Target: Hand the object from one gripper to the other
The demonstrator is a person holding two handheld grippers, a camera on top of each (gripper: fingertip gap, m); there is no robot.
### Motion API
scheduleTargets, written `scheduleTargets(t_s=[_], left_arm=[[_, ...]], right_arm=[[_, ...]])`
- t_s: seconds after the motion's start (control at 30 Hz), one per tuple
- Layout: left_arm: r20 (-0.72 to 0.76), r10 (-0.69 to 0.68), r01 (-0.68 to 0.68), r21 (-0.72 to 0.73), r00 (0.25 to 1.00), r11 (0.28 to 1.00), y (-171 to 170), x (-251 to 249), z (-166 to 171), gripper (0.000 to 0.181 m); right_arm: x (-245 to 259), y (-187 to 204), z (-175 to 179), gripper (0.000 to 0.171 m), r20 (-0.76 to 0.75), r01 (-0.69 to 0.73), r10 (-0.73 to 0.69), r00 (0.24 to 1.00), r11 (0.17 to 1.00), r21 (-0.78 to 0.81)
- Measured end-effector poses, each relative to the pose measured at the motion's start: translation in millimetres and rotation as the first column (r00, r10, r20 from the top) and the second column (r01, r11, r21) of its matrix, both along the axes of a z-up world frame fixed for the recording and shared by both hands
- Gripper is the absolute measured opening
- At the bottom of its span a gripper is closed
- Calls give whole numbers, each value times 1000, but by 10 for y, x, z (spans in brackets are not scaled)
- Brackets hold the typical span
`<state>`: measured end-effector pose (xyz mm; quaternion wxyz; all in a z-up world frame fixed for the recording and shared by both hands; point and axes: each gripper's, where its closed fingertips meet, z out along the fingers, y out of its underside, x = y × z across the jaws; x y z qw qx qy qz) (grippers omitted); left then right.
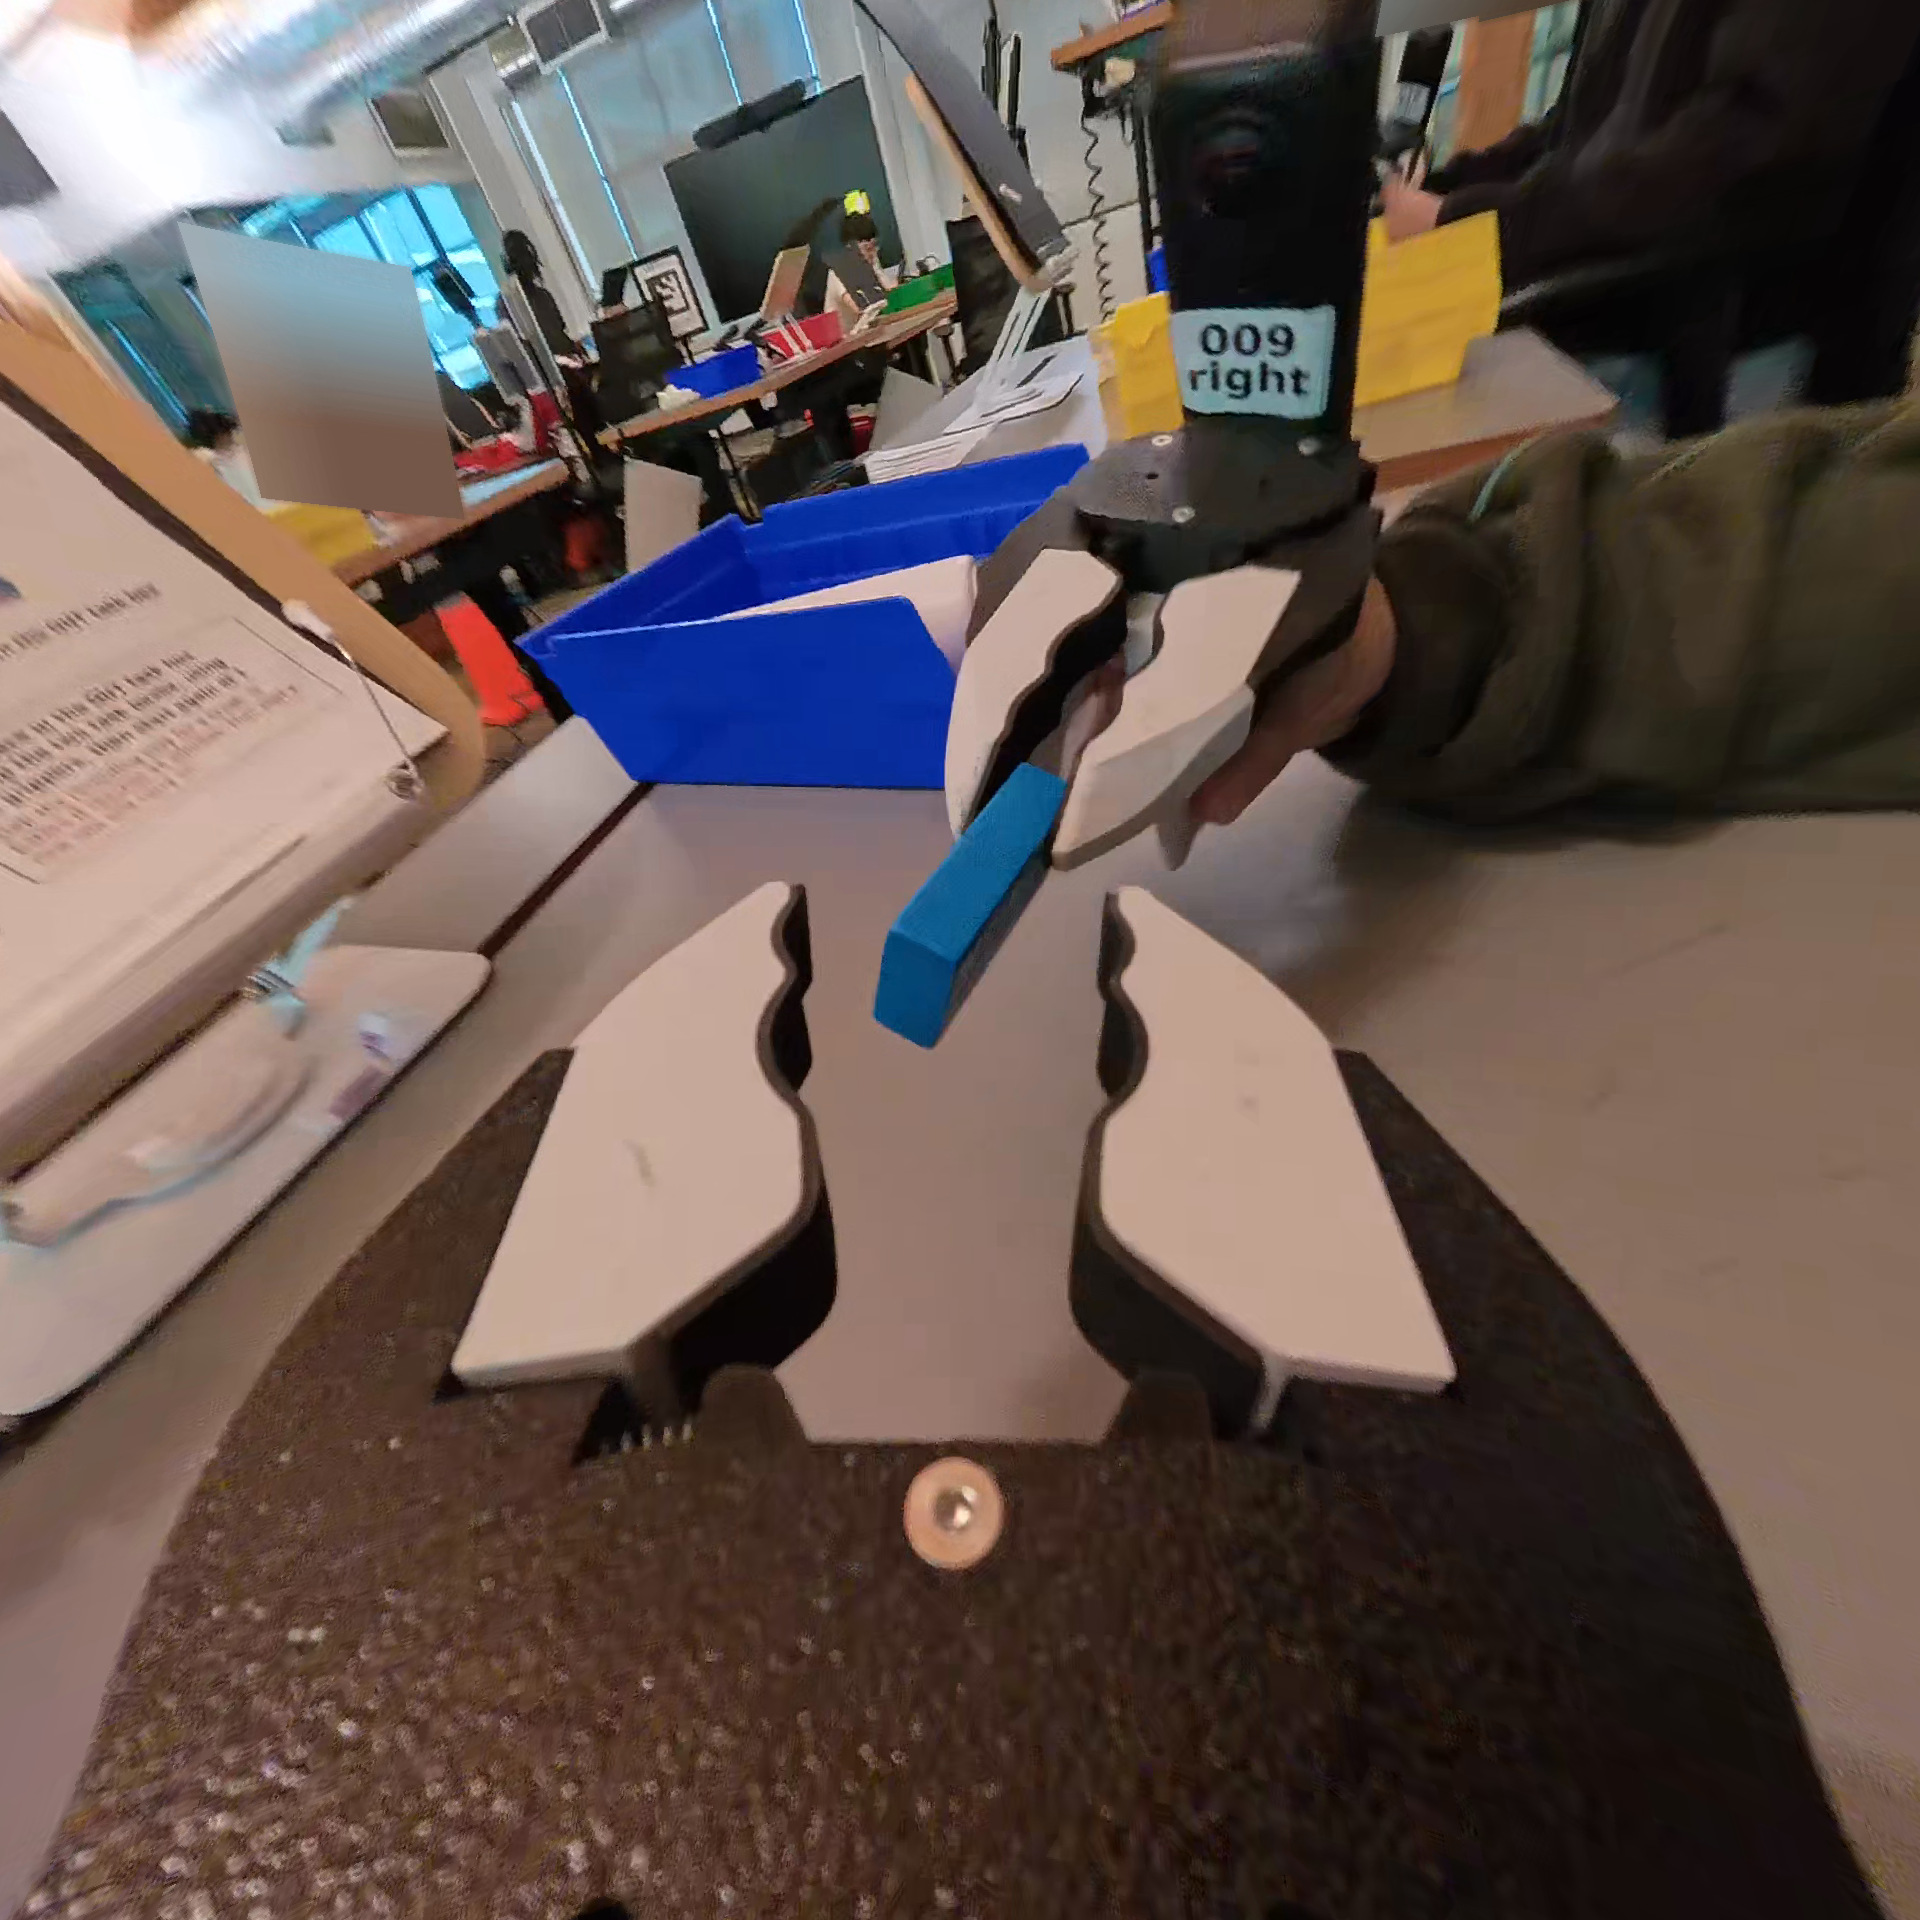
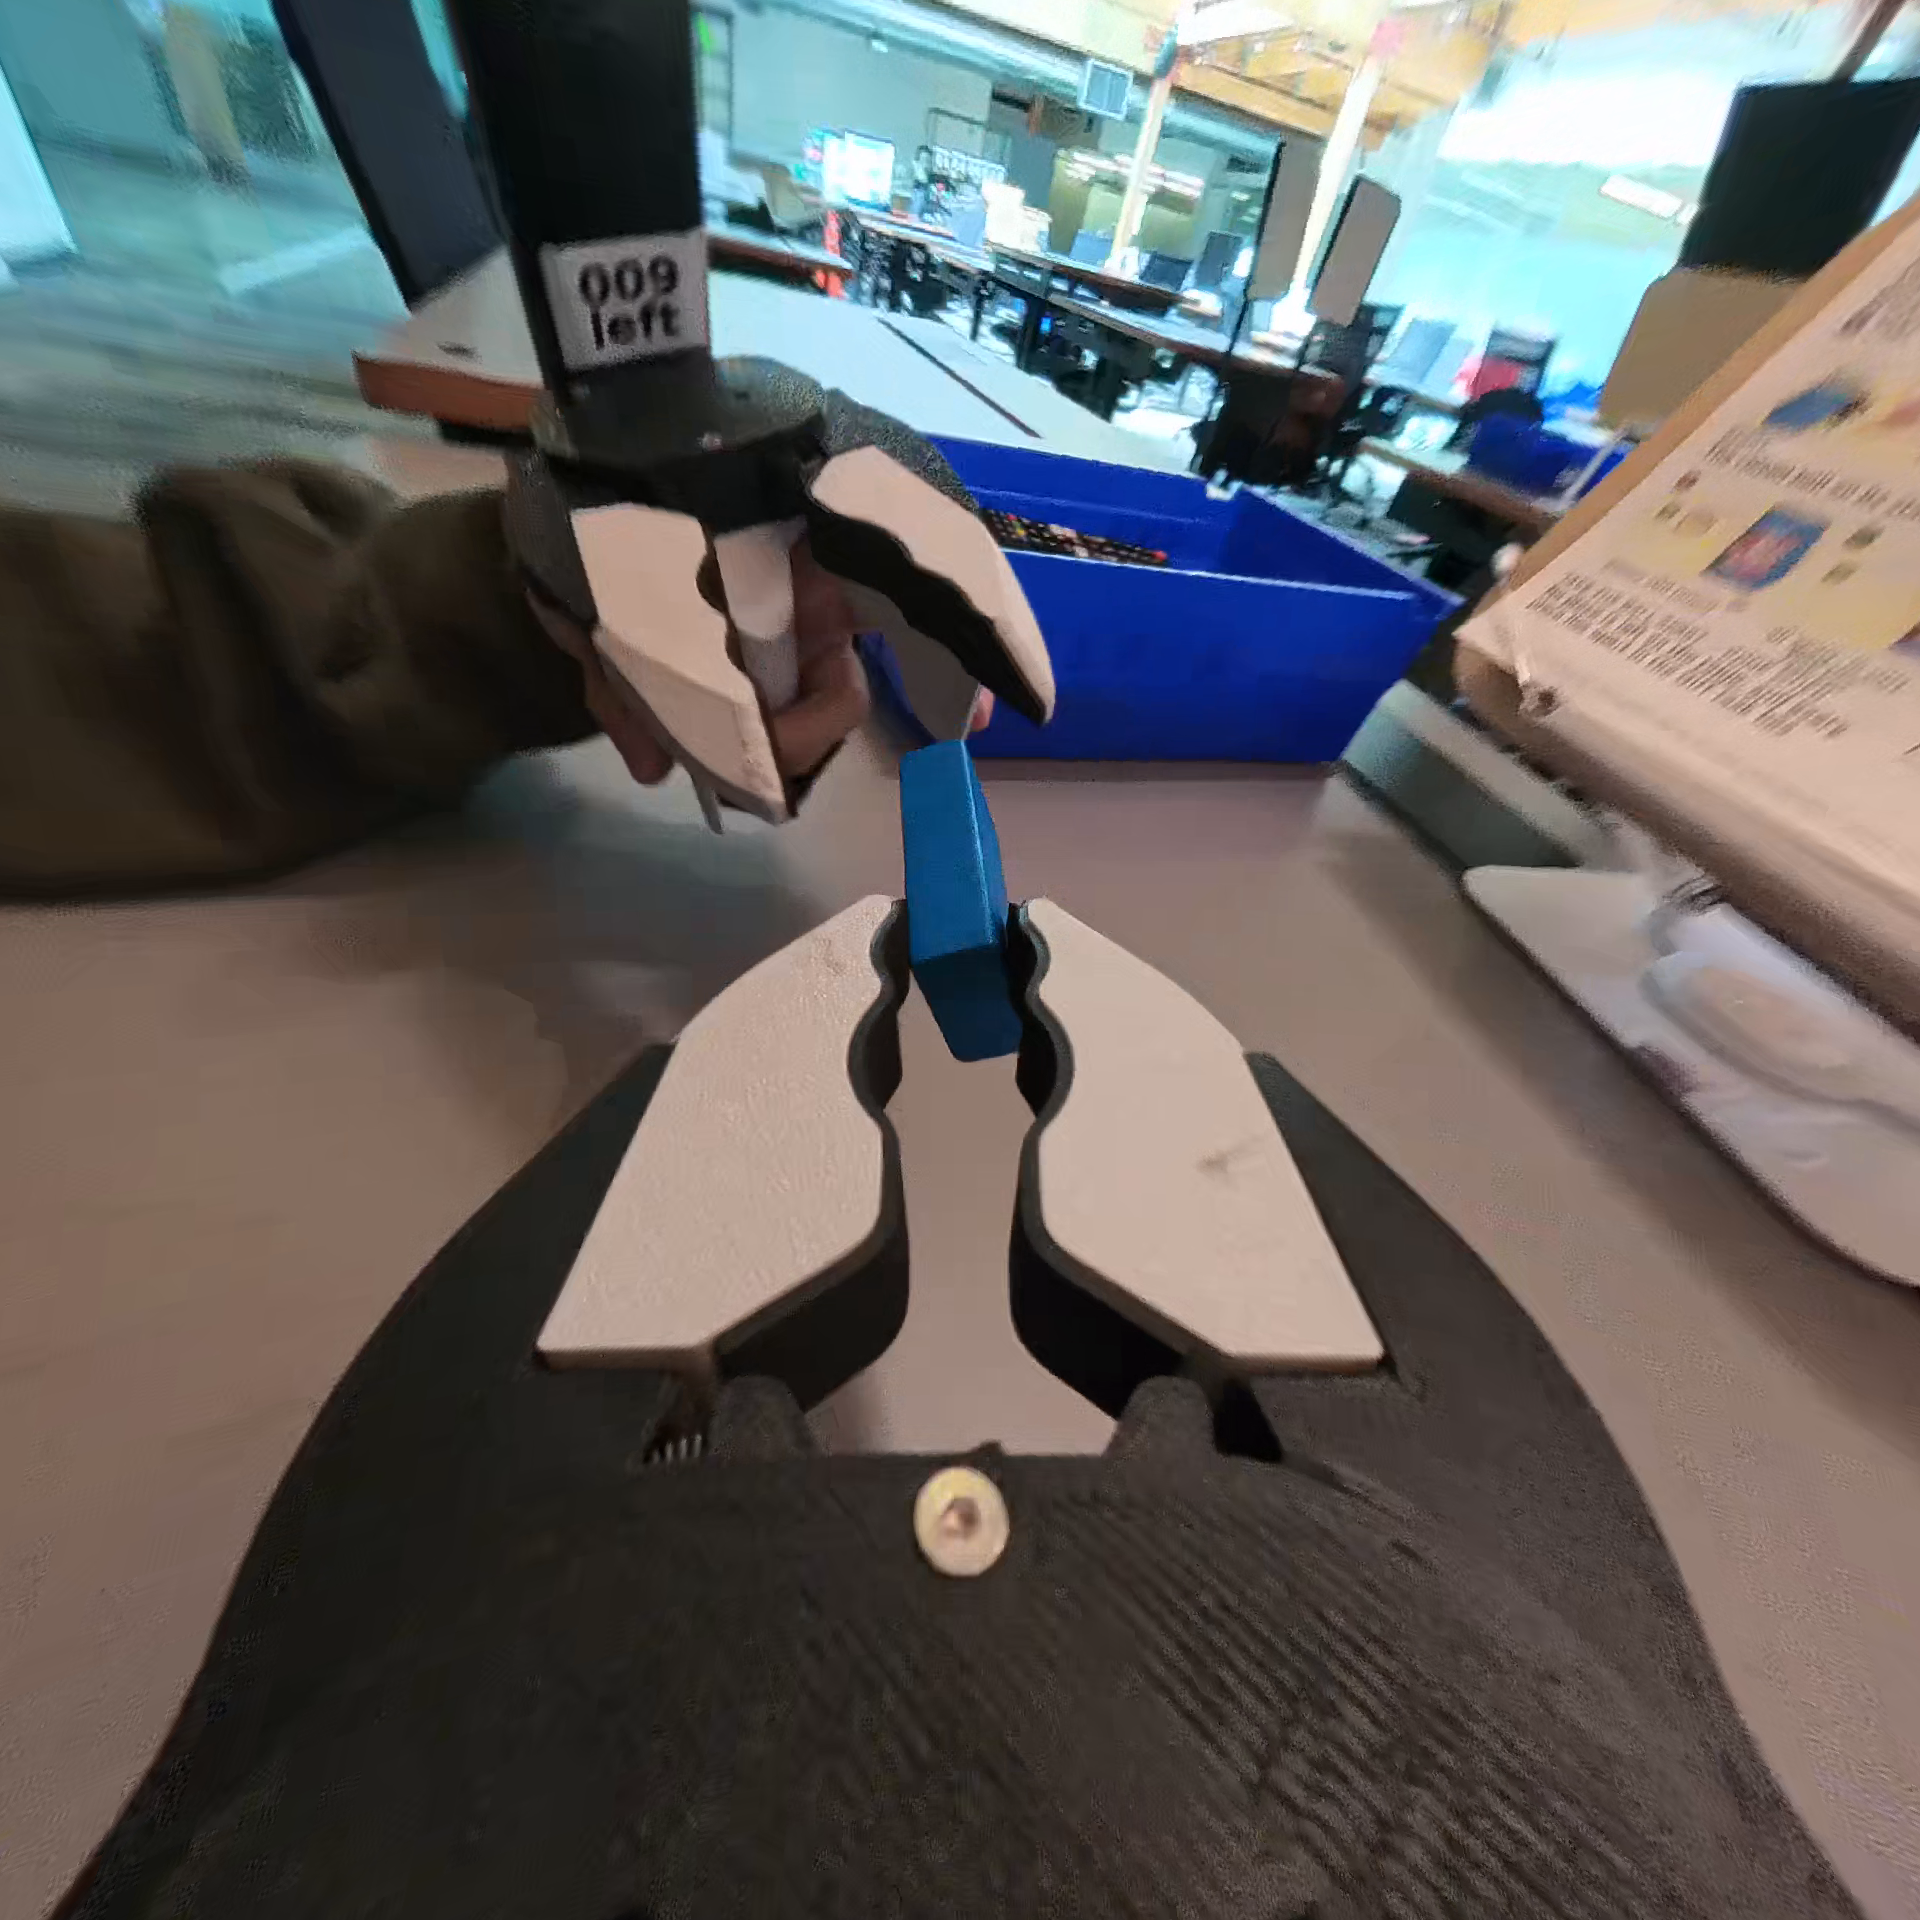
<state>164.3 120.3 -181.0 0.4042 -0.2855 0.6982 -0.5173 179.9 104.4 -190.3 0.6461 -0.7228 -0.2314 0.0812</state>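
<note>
Left wrist view: the left gripper (image 1: 951, 940) is seen spread wide with nothing between its fingers, while the blue block (image 1: 966, 914) is presented ahead of and between its fingertips, tilted, its free end nearest the camera. The block is clamped at its far end by the right gripper (image 1: 1013, 821), above the table (image 1: 1558, 1039). In the right wrist view the same block (image 2: 961, 904) is held between the tips of the right gripper (image 2: 956, 914) only, most of its length projecting forward toward the left gripper (image 2: 883, 748). Risk is judged as follows: the hold is shallow and near one end, so any sideways contact from an incoming finger could pivot or dislodge the block. Because the block is tilted, closure on it could be uneven. Should the right hold be released before the left is firmly closed, a drop onto the table is likely. The blue bin (image 1: 748, 665) beyond is not involved.
</note>
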Motion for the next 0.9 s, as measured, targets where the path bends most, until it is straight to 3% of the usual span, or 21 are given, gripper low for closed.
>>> scheduleTargets(t_s=[0.13,0.23,0.43,0.5,0.6,0.7,0.77,0.8,0.83,0.9], left_arm=[[43,31,-37,138,999,990,22,33,-87,36],[17,-25,23,112,1000,993,-39,4,-104,20],[-149,-100,69,-198,984,978,-57,27,-117,17],[-208,-112,34,-346,972,938,-16,75,-106,17],[-258,-168,3,-539,951,842,61,84,-47,17],[-194,-150,15,-564,969,826,151,62,42,16],[-148,-106,21,-481,983,876,182,39,44,16],[-127,-96,31,-436,987,899,179,23,38,16],[-101,-84,39,-390,991,920,175,13,36,16],[-18,-37,31,-258,999,966,183,15,38,16]], right_arm=[[-72,-64,72,17,-203,-111,104,974,994,-23],[-78,-96,106,18,-239,-139,130,962,990,-19],[-34,-85,163,19,-251,-104,112,961,994,46],[16,-79,192,38,-184,-55,74,980,993,104],[74,-57,206,51,-37,28,-21,999,982,185],[77,46,89,64,-239,35,-32,971,999,8],[13,79,38,66,-505,-66,-3,863,991,-118],[13,96,-1,66,-642,-118,-28,766,976,-183],[15,103,5,69,-763,-186,-36,645,961,-202],[62,64,131,54,-933,-307,1,361,945,-117]])
